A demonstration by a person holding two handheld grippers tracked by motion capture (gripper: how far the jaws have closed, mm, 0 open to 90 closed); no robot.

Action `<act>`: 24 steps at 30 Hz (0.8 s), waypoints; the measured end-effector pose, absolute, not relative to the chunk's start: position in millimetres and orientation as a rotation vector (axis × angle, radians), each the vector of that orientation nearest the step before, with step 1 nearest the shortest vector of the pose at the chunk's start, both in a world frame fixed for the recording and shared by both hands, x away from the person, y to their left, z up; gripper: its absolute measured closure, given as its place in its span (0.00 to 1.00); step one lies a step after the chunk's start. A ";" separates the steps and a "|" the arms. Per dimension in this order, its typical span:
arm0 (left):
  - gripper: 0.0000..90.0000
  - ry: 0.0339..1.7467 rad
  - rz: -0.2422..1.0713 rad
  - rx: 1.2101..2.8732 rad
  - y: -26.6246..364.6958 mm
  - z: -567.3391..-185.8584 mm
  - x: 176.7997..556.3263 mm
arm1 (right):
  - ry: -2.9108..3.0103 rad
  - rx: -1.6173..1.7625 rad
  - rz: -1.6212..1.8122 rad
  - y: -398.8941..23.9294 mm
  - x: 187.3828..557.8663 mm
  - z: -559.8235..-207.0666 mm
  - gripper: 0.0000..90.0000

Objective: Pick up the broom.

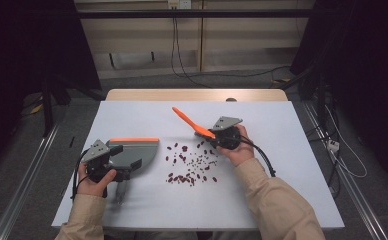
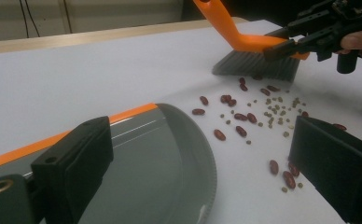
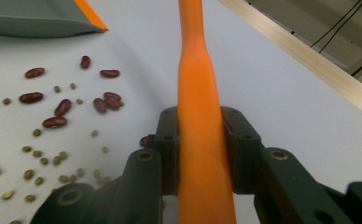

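Red kidney beans and small green beans [image 1: 192, 164] lie scattered mid-table, also seen as beans [image 2: 254, 116] and beans [image 3: 58, 107]. My right gripper [image 1: 208, 134] is shut on the orange handle of a hand brush [image 1: 187, 119], whose grey bristles [image 2: 256, 65] rest on the table just beyond the beans. The handle [image 3: 200, 93] runs up between the jaws in the right gripper view. A grey dustpan [image 1: 137, 150] with an orange rim lies left of the beans, its mouth toward them. My left gripper [image 1: 127, 167] stands open at the dustpan [image 2: 160, 154], one jaw over it, the other over the table.
The white tabletop [image 1: 282, 130] has bare room to the right and at the back. A wooden strip [image 1: 197, 94] edges its far side. Cables trail on the floor beyond. The dustpan [image 3: 34, 23] lies across the beans from the brush.
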State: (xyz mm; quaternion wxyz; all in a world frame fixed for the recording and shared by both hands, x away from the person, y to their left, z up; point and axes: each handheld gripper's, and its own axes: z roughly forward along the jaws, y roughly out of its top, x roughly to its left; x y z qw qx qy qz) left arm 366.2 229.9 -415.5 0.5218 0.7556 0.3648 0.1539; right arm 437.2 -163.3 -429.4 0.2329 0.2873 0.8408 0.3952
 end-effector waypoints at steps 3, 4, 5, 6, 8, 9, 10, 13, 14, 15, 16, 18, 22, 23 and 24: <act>0.07 0.876 0.369 1.809 230.4 -415.4 366.3 | 2.330 0.772 1.100 -161.1 430.4 -428.9 0.78; 0.07 0.876 0.368 1.808 230.5 -415.3 366.1 | 2.342 0.756 1.096 -160.0 428.2 -428.5 0.78; 0.07 0.877 0.368 1.805 230.6 -415.3 366.0 | 2.349 0.745 1.098 -159.3 426.2 -428.0 0.78; 0.07 0.877 0.366 1.804 230.7 -415.2 366.0 | 2.352 0.743 1.099 -158.4 423.9 -427.7 0.78; 0.07 0.876 0.366 1.804 230.9 -415.3 365.9 | 2.363 0.720 1.099 -156.8 419.5 -427.5 0.78; 0.07 0.876 0.366 1.805 231.0 -415.3 365.9 | 2.362 0.718 1.100 -155.8 417.0 -427.4 0.78; 0.07 0.876 0.366 1.805 231.0 -415.3 365.8 | 2.369 0.711 1.104 -155.2 414.8 -427.3 0.78; 0.07 0.877 0.366 1.800 231.1 -415.0 365.5 | 2.382 0.697 1.122 -154.2 409.2 -426.5 0.78; 0.07 0.878 0.366 1.799 231.3 -414.9 365.5 | 2.383 0.694 1.130 -154.2 407.4 -426.4 0.78; 0.07 0.879 0.366 1.799 231.4 -414.9 365.5 | 2.385 0.692 1.129 -153.9 405.6 -426.5 0.78; 0.07 0.879 0.368 1.800 231.4 -414.9 365.5 | 2.390 0.689 1.133 -153.9 404.5 -426.5 0.78; 0.07 0.879 0.366 1.801 231.4 -415.1 365.6 | 2.397 0.680 1.137 -152.9 401.1 -425.8 0.78; 0.07 0.878 0.364 1.805 231.1 -415.5 365.6 | 2.407 0.656 1.139 -151.3 396.3 -425.4 0.78; 0.07 0.877 0.367 1.805 231.3 -415.4 365.6 | 2.407 0.658 1.147 -151.3 395.2 -425.6 0.78; 0.07 0.877 0.367 1.805 231.4 -415.4 365.6 | 2.409 0.652 1.148 -151.4 394.2 -425.7 0.78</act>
